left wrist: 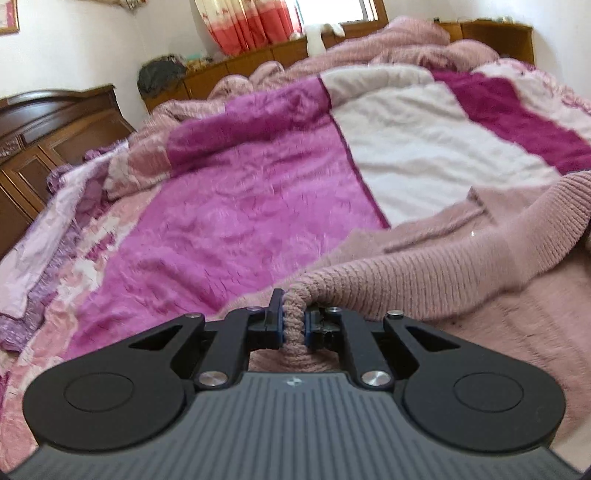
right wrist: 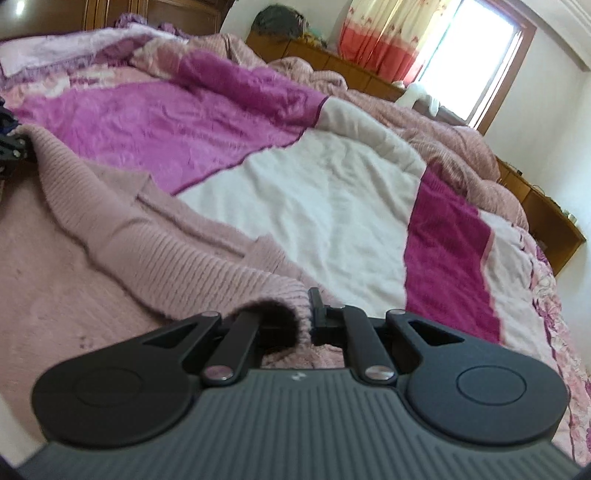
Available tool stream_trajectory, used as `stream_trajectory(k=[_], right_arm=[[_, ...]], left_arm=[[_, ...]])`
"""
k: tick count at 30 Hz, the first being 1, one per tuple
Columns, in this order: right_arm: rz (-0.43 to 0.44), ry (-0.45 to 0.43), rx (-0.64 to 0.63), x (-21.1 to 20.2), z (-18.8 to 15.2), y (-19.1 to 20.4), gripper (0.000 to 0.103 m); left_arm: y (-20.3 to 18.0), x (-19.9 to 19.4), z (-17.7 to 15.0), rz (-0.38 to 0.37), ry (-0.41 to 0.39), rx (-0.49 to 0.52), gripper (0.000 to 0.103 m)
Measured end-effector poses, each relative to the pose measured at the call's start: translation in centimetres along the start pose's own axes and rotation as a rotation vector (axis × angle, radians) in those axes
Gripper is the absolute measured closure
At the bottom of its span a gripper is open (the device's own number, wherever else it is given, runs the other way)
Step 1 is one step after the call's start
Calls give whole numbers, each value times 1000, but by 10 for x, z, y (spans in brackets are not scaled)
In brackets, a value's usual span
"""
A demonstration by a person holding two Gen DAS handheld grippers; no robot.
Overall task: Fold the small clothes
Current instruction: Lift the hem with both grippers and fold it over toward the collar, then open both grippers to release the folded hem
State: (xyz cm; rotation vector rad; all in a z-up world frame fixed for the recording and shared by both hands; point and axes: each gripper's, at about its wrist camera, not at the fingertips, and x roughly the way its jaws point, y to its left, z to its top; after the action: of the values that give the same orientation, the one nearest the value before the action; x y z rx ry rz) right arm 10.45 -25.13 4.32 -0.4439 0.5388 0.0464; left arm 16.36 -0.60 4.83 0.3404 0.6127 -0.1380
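A dusty-pink knitted sweater (left wrist: 424,266) lies on the bed with its ribbed hem raised between both grippers. My left gripper (left wrist: 294,323) is shut on one corner of the ribbed hem. My right gripper (right wrist: 304,321) is shut on the other corner of the same sweater (right wrist: 155,251); its left finger is hidden under the knit. The left gripper also shows at the far left edge of the right wrist view (right wrist: 11,147). The hem stretches between the two grippers, a little above the bed.
The bed carries a magenta, white and purple plush blanket (left wrist: 229,206) and a bunched pink quilt (left wrist: 388,40) at the far side. A wooden headboard (left wrist: 55,122) and low wooden cabinets (right wrist: 546,210) line the walls. A window with red-and-cream curtains (right wrist: 384,33) is behind.
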Motion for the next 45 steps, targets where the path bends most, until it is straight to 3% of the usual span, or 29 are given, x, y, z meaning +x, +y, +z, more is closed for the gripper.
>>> stream_trajectory(k=[4,10,12,14,16,18,22,31,37,45], right_arm=[[32,40,25,17,-7,3,93],[36,40,55,22,-15,6,92],[40,40,82,20,-14,3,92],[48,34,113,17,-14,-1,82],[54,27,159,12,-14,-7,62],[69,25,214,6,-15,-13,54],[95,16,268,-9,-17,-18,53],[106,-4,315,-44,-21,-21,53],[92,-14,366,-67,-29,-28,53],[145,1,418,-83,-47,-22,53]], left_arm=[[-2,23,-12,-12,44,-1,92],[-7,30,-18,-1,39,3,91],[-6,28,-16,-3,46,3,86],[-5,20,-14,-1,51,0,76],[-3,13,-12,-1,58,-8,67],[0,4,-12,-7,61,-23,57],[1,-14,-14,-25,57,-23,48],[-2,-60,-24,-71,34,-25,46],[5,-80,-32,-46,22,-32,45],[14,-81,-44,11,39,5,43]])
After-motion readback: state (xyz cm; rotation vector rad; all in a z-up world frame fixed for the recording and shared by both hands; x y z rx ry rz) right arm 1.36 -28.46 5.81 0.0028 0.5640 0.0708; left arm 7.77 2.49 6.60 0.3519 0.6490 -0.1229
